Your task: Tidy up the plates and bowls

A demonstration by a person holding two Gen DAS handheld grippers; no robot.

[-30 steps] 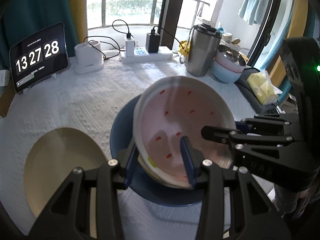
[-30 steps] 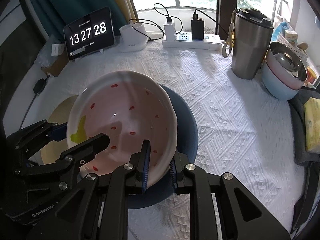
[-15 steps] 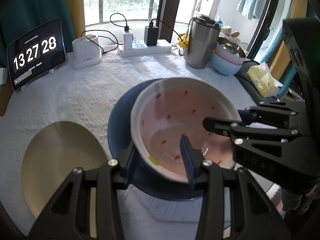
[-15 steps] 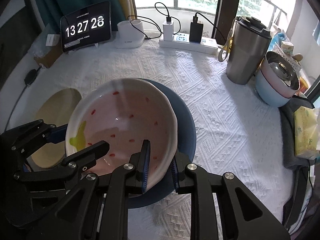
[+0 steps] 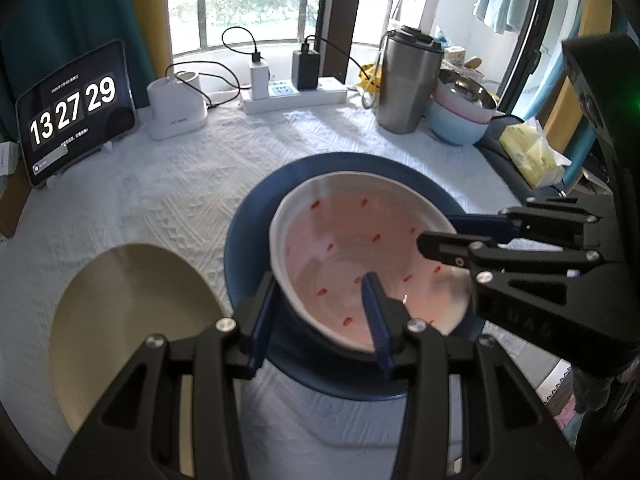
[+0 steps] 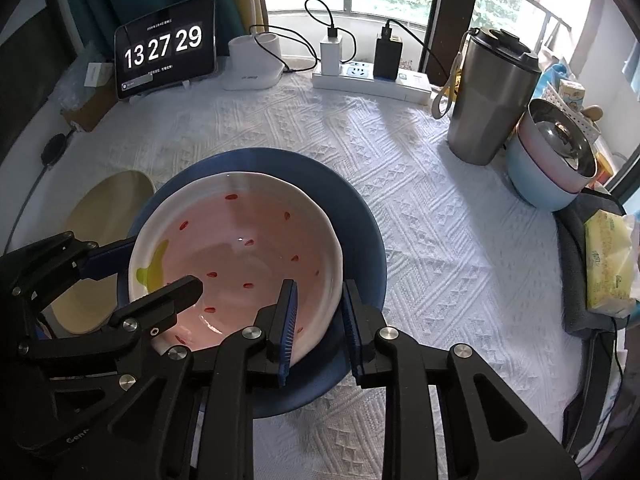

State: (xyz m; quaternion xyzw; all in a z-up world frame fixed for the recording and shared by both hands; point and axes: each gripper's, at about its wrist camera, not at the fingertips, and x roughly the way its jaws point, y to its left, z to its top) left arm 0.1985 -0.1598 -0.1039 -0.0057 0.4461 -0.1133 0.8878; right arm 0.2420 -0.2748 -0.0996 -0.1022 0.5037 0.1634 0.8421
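A pink bowl (image 5: 360, 240) with red flecks and a white rim sits level inside a dark blue plate (image 5: 256, 232) on the white cloth. My left gripper (image 5: 318, 308) is shut on the bowl's near-left rim, one finger outside and one inside. From the right side my right gripper (image 5: 440, 232) straddles the rim. In the right wrist view the bowl (image 6: 240, 240) lies in the blue plate (image 6: 360, 216). There the right gripper (image 6: 320, 320) has its jaws opening, with the rim loose between the pads. The left gripper (image 6: 160, 268) shows at the left.
A pale yellow plate (image 5: 132, 320) lies left of the blue plate. Along the back stand a tablet clock (image 5: 76, 108), a white holder (image 5: 176, 108), a power strip (image 5: 292, 94) and a steel tumbler (image 5: 408, 80). Stacked bowls (image 5: 460, 112) and a tissue pack (image 5: 528, 152) sit at the right.
The bowl, held tilted above the blue plate a second ago, has come down and now lies level in it. The right gripper's jaws have widened slightly.
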